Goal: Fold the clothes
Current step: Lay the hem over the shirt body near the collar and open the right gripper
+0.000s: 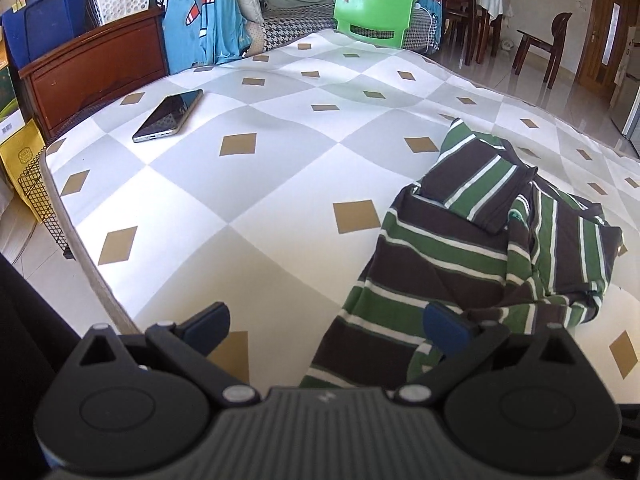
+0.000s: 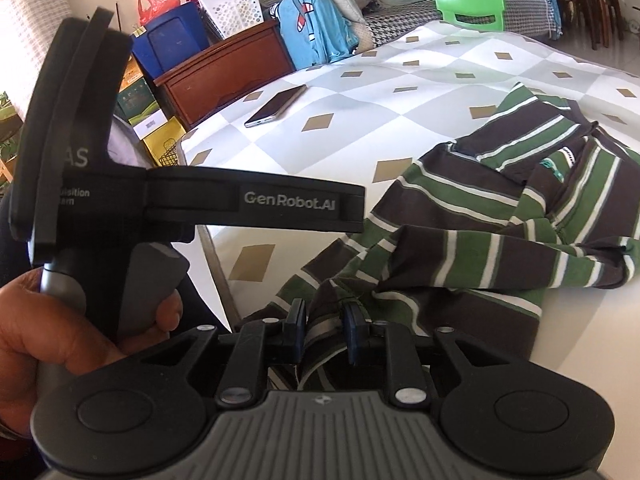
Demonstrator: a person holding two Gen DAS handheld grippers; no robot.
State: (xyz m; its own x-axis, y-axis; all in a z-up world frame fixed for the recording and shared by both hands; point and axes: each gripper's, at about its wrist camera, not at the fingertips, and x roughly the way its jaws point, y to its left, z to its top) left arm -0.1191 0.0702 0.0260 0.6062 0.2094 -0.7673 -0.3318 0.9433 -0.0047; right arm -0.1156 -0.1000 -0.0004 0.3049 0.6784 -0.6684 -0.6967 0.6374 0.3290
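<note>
Crumpled green-brown striped shirt (image 1: 472,256), hem pinched in right claw (image 2: 324,334); left claw (image 1: 326,326) agape.

Both wrist cameras look low across the bed (image 1: 280,184) from its near edge (the right sits closer), sharing the striped shirt (image 2: 500,216) and phone (image 1: 168,115).

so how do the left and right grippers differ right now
The left gripper has its jaws spread wide with nothing between them; the right gripper has its jaws close together around a fold of the green, brown and white striped shirt. The left hovers at the shirt's edge. Both have blue pads and sit over the diamond-patterned table cover.
</note>
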